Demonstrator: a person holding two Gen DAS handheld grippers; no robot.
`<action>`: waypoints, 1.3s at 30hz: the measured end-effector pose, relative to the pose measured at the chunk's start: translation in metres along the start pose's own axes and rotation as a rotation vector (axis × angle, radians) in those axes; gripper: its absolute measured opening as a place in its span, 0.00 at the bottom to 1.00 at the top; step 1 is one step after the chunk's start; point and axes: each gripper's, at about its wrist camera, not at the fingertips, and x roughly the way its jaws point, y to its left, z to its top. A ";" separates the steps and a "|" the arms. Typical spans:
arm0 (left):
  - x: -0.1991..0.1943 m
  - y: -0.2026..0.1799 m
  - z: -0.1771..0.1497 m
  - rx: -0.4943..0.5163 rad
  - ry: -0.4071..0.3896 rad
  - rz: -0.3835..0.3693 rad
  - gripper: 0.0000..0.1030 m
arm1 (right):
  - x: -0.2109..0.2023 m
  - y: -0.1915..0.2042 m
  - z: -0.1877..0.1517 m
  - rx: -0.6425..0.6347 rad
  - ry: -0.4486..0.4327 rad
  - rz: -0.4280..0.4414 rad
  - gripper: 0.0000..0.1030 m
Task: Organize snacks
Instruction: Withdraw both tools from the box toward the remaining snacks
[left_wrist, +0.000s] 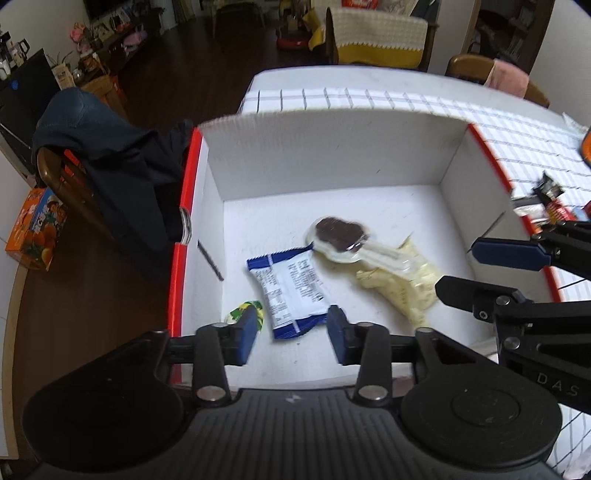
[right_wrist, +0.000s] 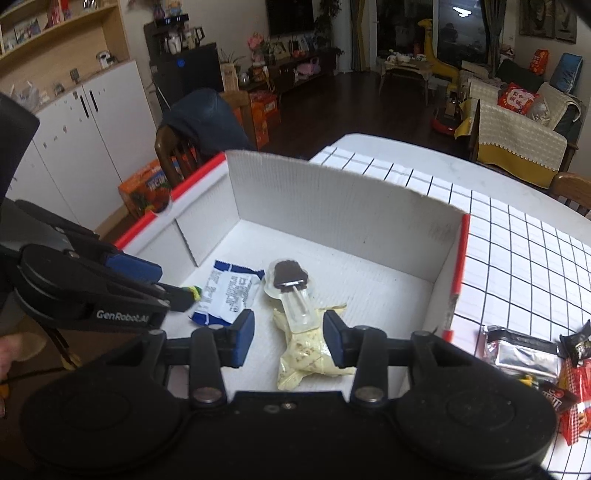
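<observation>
- On table (right_wrist: 517, 236), checked cloth: white cardboard box (left_wrist: 332, 155) w/ red rim, open top, largest item; both views look down into it.
- Inside box, on floor: yellow pouch (left_wrist: 402, 284), largest snack; blue-white packet (left_wrist: 291, 291) beside it; clear-wrapped choc lolly (left_wrist: 338, 234) lying partly over the pouch; small green-yellow sweet (left_wrist: 240, 310) near box's left wall.
- Left gripper (left_wrist: 291, 326): jaws apart, nothing between pads; blue-white packet lies below the gap, not gripped.
- Right gripper (right_wrist: 288, 334): jaws apart, hovering over the yellow pouch; pads not pressing on it as far as can be told.
- Progress, judged: four snacks boxed, more outside – task part done.
- Risk: both grippers crowd the same box; a careless pull-out could knock fingers together or snag a wall and shift the box.
- Risk: lolly sits loose on the pouch; a nudge to the pouch would roll it off.
- Risk: sweet is tight to left finger (left_wrist: 245, 328) in left view; could get dragged on exit.
- View diff: right wrist alone shows unboxed snacks (right_wrist: 546, 365) – silver pack, red wrappers – clearly, just outside box's right wall; left wrist catches only a blurred sliver.
- View diff: left wrist alone shows the whole sweet; right wrist has it half hidden behind the left gripper.
</observation>
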 end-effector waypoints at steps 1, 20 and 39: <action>-0.004 -0.001 0.000 0.000 -0.013 -0.004 0.48 | -0.005 -0.001 0.000 0.007 -0.009 0.001 0.39; -0.088 -0.065 -0.003 0.034 -0.251 -0.097 0.80 | -0.095 -0.046 -0.030 0.158 -0.158 -0.047 0.81; -0.082 -0.182 0.000 0.083 -0.269 -0.222 0.84 | -0.157 -0.145 -0.095 0.246 -0.169 -0.147 1.00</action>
